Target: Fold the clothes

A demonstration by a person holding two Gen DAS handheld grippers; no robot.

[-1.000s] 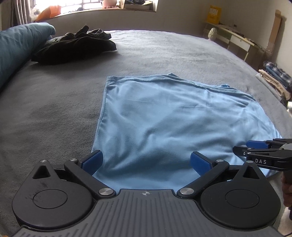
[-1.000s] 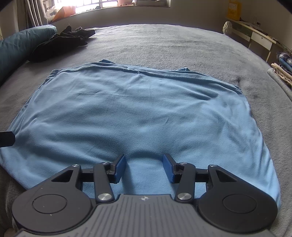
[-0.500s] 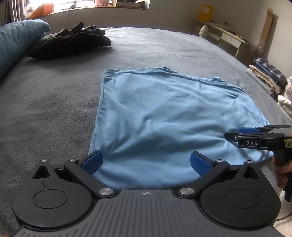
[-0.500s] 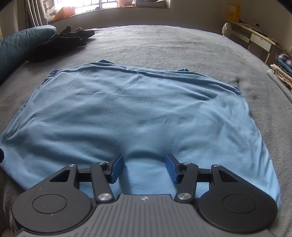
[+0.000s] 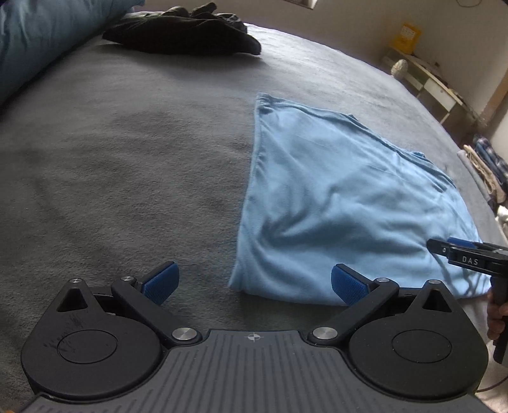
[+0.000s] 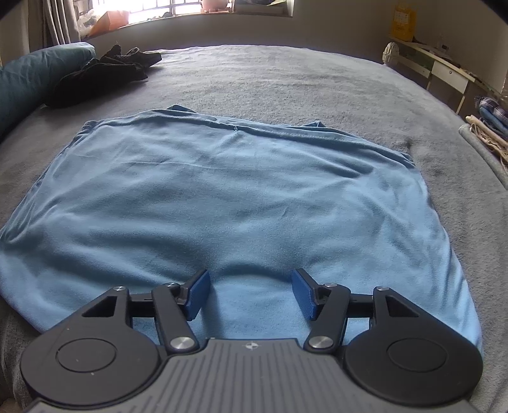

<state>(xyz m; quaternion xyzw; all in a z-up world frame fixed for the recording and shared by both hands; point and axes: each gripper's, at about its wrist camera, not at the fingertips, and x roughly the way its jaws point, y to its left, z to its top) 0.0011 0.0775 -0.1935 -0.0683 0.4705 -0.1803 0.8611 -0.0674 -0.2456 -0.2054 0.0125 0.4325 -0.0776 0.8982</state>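
We held our left gripper (image 5: 254,282) wide open over the blue shirt's (image 6: 222,197) corner, gripping nothing; our right gripper (image 6: 250,294) had just been opening above the shirt, nothing clamped.

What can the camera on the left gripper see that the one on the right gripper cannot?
Only the left wrist view shows the right gripper from the side, at the near edge of the shirt, with part of the hand that holds it, and the open left gripper over the shirt's near left corner.

Only the right wrist view shows the window and the right gripper's jaws head on, open over the shirt; they have just been opening.

Both show the light blue shirt, the grey bed cover, the black clothes and the teal pillow.
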